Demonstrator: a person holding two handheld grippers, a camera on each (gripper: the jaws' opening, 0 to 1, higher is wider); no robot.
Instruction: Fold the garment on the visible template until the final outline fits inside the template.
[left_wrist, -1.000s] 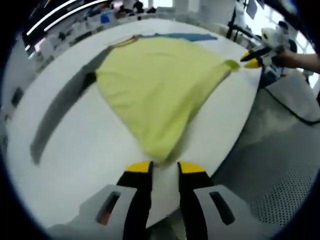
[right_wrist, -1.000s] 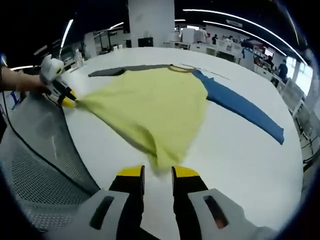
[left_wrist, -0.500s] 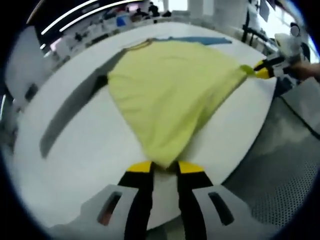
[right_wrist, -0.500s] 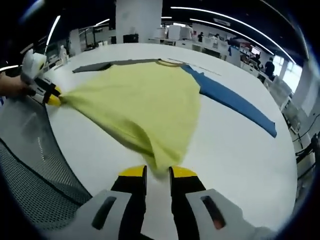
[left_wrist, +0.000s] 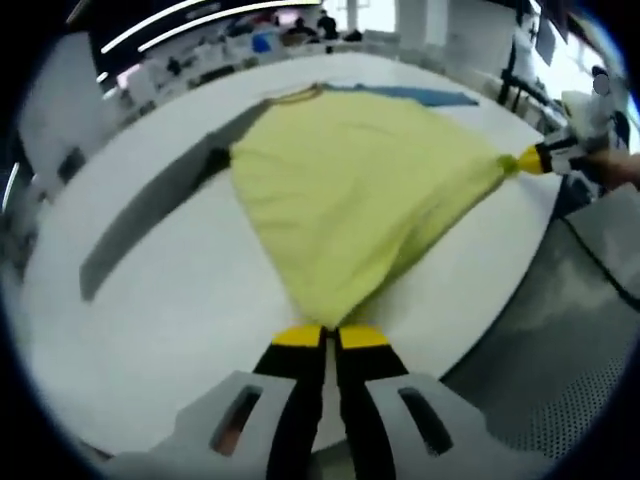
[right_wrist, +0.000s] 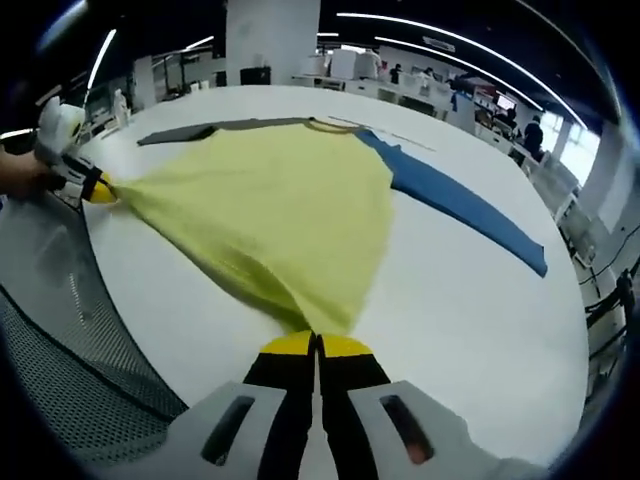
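Grippers (left_wrist: 330, 337) over white table (left_wrist: 180, 300), open hall

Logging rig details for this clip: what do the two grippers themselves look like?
Both match: the left gripper and right gripper have black jaws with yellow tips, rising from pale grey bodies with dark slots. Seen from the other side, each has a white body behind its yellow tips.

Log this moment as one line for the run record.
left gripper: shut on shirt hem corner | right gripper: shut on other hem corner | yellow shirt: stretched between them on white table | sleeves: flat
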